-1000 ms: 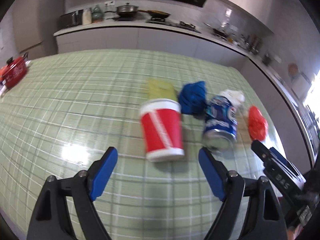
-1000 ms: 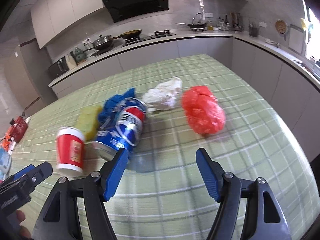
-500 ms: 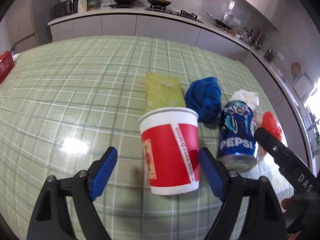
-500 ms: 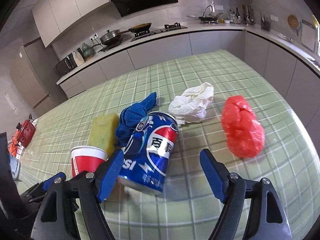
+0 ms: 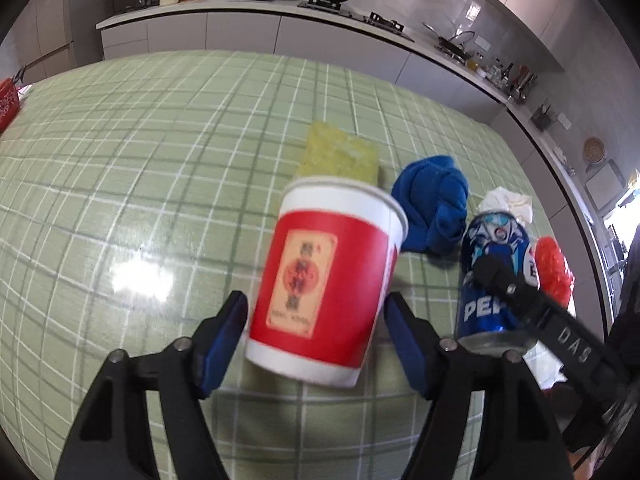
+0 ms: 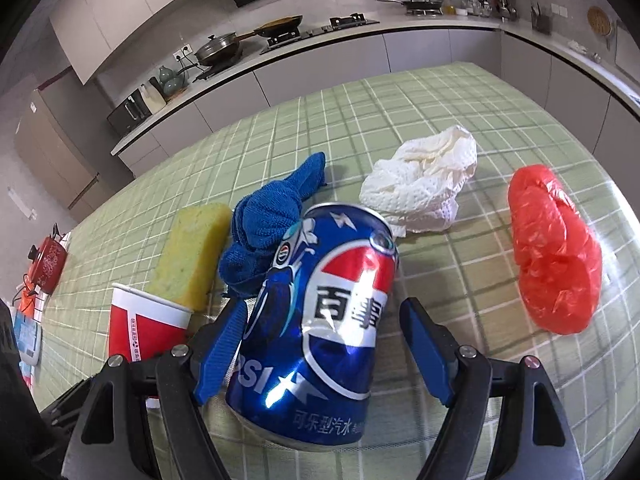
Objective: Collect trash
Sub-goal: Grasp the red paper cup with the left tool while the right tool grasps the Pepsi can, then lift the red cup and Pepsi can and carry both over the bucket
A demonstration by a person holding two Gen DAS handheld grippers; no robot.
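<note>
Both of my hand-held grippers have come in low, and now each one has a thing between its blue pads. My left hand-held gripper [image 5: 316,338] has just been closing its jaws around the red paper cup [image 5: 326,280]. Its pads sit right beside the cup's sides, but I cannot tell if they press yet, so I call it spread. My right hand-held gripper [image 6: 324,350] is spread too. The blue soda can [image 6: 320,320] stands between its pads, with a small gap on the right side.

Just past the cup lies a yellow sponge [image 5: 340,156], and past the can a blue cloth [image 6: 268,232]. Farther off on the green table [image 6: 460,120] are a white paper wad [image 6: 424,188] and a red plastic bag [image 6: 554,256].

I think I should squeeze the cup softly, down low near its bottom, or it will squash. The can needs a firm, even pinch in the middle so it does not slip.
</note>
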